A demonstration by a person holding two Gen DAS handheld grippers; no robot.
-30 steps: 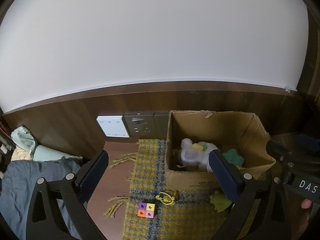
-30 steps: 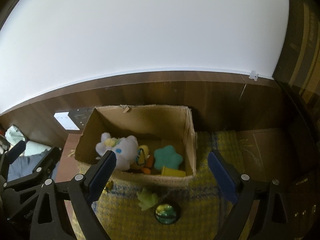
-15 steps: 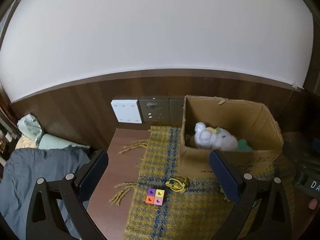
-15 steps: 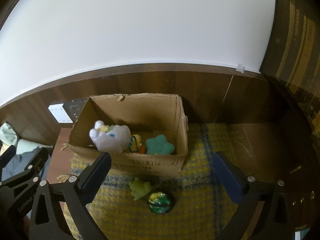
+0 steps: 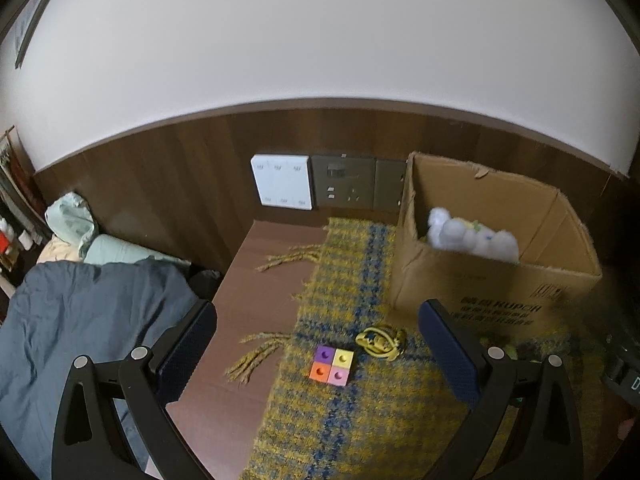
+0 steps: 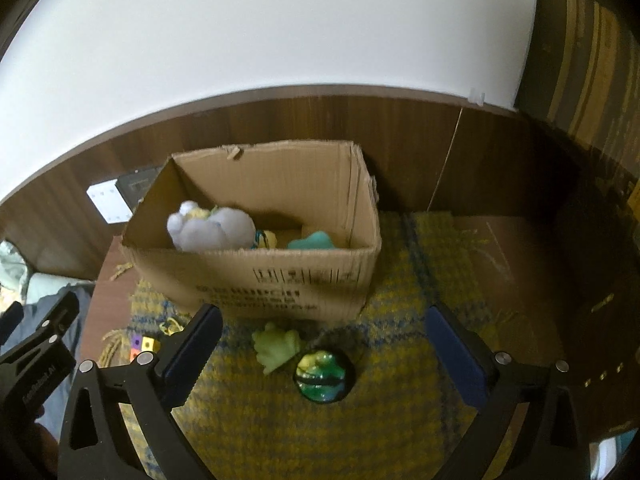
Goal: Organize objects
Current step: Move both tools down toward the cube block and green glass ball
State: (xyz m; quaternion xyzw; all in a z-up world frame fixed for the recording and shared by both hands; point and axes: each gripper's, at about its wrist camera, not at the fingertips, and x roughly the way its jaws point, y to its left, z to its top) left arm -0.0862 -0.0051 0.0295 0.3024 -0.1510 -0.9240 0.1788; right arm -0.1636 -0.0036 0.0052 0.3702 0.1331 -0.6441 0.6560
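A cardboard box (image 5: 496, 300) (image 6: 280, 280) stands on a yellow-and-blue plaid mat (image 5: 360, 400) (image 6: 320, 432). Inside it lie a white plush toy (image 6: 212, 228) (image 5: 472, 236), a small yellow toy and a teal star-shaped piece (image 6: 312, 240). On the mat before the box lie a four-coloured block square (image 5: 332, 364), a yellow knotted cord (image 5: 380, 340), a light green soft toy (image 6: 276, 346) and a green glossy ball (image 6: 322, 376). My left gripper (image 5: 318, 352) is open above the block square. My right gripper (image 6: 322, 348) is open above the green toy and ball, holding nothing.
A dark wood wall panel with a white switch plate (image 5: 282, 180) and grey sockets (image 5: 346, 182) rises behind the box. Left of the wooden tabletop (image 5: 264, 280) lie a blue-grey cloth (image 5: 80, 340) and pale green bedding (image 5: 72, 220).
Both grippers have sunk toward the mat, and the box and loose toys look closer. The left view has swung left. The right jaws have spread wider than a second ago.
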